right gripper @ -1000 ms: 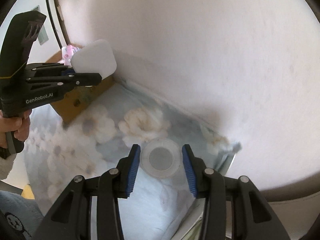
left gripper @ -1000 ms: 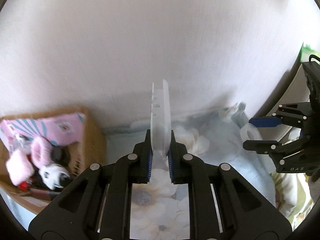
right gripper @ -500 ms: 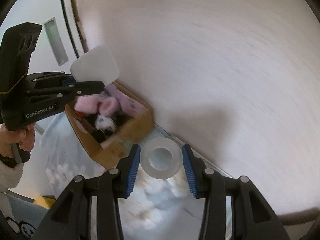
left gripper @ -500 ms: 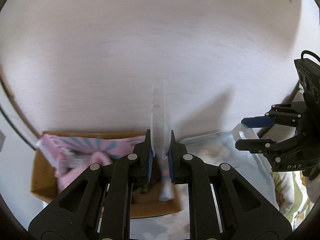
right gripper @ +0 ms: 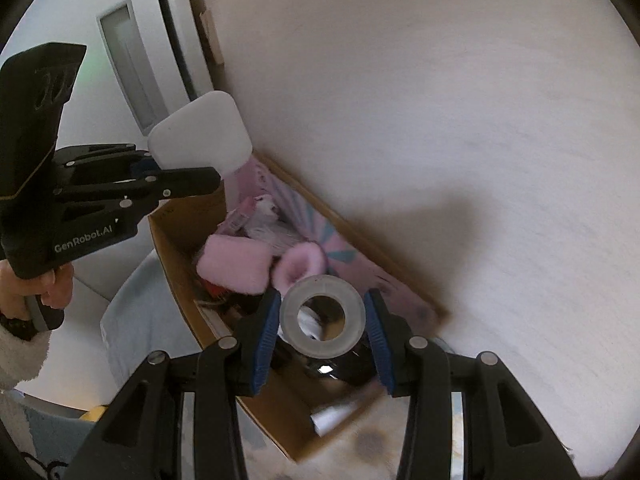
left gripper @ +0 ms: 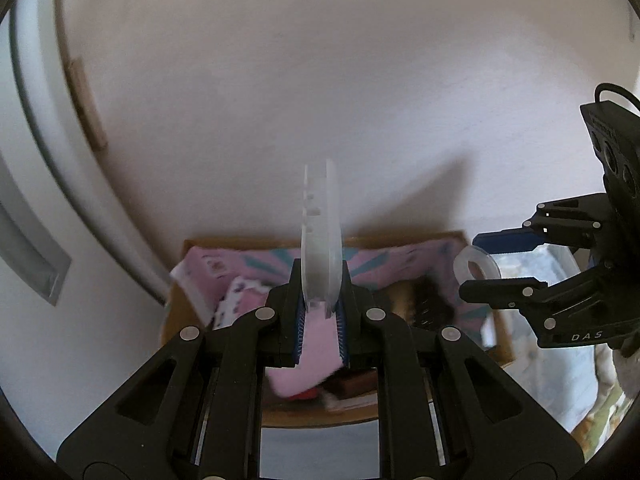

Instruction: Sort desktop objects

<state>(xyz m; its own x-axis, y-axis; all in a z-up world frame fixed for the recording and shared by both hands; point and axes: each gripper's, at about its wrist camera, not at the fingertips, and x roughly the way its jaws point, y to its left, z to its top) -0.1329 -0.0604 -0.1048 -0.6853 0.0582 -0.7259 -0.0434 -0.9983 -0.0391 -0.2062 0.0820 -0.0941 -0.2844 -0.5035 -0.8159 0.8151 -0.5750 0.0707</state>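
Observation:
My left gripper (left gripper: 320,312) is shut on a flat white translucent plastic case (left gripper: 320,236), held edge-on above the open cardboard box (left gripper: 208,248). From the right wrist view the case (right gripper: 200,140) is a rounded white square in the left gripper (right gripper: 180,176). My right gripper (right gripper: 322,320) is shut on a clear tape roll (right gripper: 322,312) and holds it over the box (right gripper: 176,256). In the left wrist view the right gripper (left gripper: 492,260) and the roll (left gripper: 476,266) hang over the box's right end.
The box holds pink fluffy items (right gripper: 236,264), a pink patterned sheet (left gripper: 224,264), dark objects and a white piece (right gripper: 332,416). It stands against a white wall (right gripper: 440,100) on a floral cloth (right gripper: 360,448). A door frame (left gripper: 36,120) is at the left.
Both grippers have swung left from the floral cloth to above the cardboard box, each still holding its object. The box now fills the lower middle of both views.

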